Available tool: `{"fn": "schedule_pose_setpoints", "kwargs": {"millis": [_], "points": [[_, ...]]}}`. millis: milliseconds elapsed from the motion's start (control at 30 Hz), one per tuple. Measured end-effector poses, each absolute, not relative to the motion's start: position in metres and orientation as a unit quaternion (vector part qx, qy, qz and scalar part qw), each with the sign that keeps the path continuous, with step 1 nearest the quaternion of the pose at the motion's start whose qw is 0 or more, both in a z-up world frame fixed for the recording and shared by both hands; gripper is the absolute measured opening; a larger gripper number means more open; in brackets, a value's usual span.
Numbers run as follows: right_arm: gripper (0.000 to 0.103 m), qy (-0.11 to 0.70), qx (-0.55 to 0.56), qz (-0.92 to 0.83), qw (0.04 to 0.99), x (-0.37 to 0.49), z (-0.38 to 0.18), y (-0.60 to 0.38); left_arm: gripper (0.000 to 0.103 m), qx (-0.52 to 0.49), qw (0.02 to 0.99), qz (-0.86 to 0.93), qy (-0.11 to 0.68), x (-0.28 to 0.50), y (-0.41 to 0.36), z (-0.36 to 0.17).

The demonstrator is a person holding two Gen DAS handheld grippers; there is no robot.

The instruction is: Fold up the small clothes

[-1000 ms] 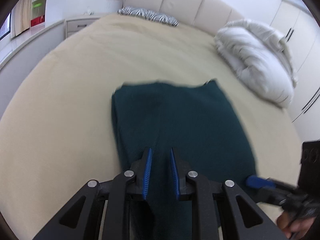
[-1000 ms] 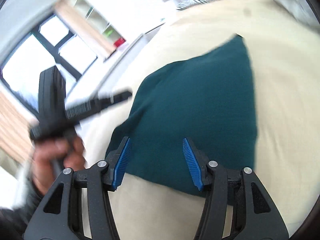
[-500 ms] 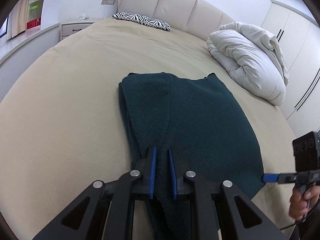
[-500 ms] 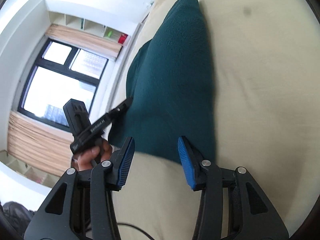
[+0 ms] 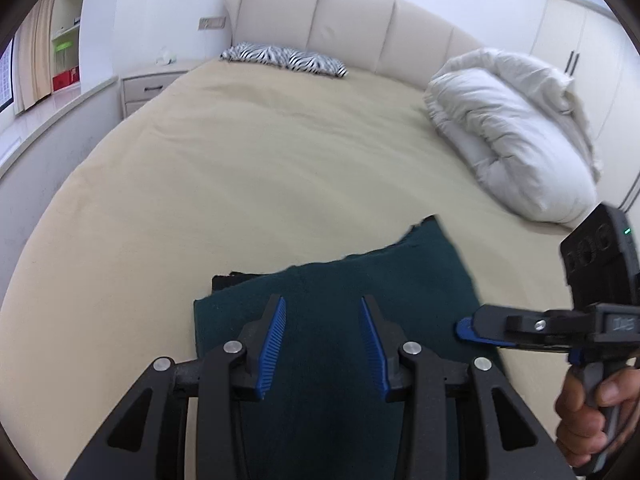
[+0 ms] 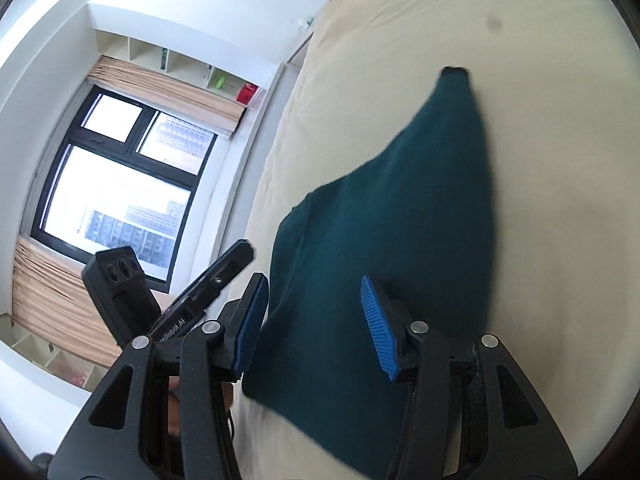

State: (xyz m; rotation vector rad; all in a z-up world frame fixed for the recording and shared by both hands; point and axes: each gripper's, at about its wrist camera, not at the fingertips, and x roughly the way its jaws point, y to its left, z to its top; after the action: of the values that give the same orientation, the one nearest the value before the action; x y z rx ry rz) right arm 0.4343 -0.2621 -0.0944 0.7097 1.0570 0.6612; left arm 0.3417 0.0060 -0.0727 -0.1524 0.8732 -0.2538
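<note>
While the dark green knit garment [image 5: 360, 320] lies folded on the beige bed sheet [image 5: 240, 168], near the foot of the bed, both tools hang just above it. The left gripper [image 5: 323, 336] has its blue pads apart and they are spreading wider — nothing is pinched between them, the cloth only shows underneath. I think it is letting go so the fold can lie flat.

The right gripper [image 6: 316, 324] is also parted and opening a bit more, with the garment's near edge below it but not squeezed. It points in from the side, likely so each tool can work its own edge of the cloth.

A white rolled duvet [image 5: 512, 132] sits off to the side and a zebra-striped pillow [image 5: 284, 58] lies by the headboard — both well apart from the garment, so the middle of the bed is free for folding.
</note>
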Motion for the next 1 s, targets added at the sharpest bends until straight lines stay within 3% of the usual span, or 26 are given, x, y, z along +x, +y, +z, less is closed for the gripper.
{"fn": "schedule_pose_setpoints", "kwargs": {"millis": [133, 533, 667, 800, 900, 1000], "points": [[0.045, 0.491, 0.346, 0.288, 0.746, 0.473, -0.112, -0.258, 0.039, -0.114, 0.877, -0.12, 0.452, 0.362, 0.026, -0.11], [0.039, 0.452, 0.456, 0.194, 0.742, 0.502, -0.161, -0.335, 0.038, -0.19, 0.857, -0.159, 0.452, 0.372, 0.042, -0.125], [0.044, 0.441, 0.415, 0.15, 0.782, 0.482, -0.138, -0.346, 0.038, -0.192, 0.858, -0.16, 0.448, 0.37, 0.044, -0.126], [0.044, 0.395, 0.404, 0.274, 0.778, 0.444, -0.093, -0.326, 0.038, -0.179, 0.863, -0.154, 0.446, 0.368, 0.04, -0.124], [0.052, 0.433, 0.365, 0.334, 0.753, 0.425, -0.095, -0.289, 0.038, -0.171, 0.866, -0.15, 0.446, 0.367, 0.037, -0.123], [0.051, 0.487, 0.347, 0.35, 0.721, 0.411, -0.127, -0.268, 0.038, -0.154, 0.87, -0.148, 0.445, 0.364, 0.034, -0.123]]}}
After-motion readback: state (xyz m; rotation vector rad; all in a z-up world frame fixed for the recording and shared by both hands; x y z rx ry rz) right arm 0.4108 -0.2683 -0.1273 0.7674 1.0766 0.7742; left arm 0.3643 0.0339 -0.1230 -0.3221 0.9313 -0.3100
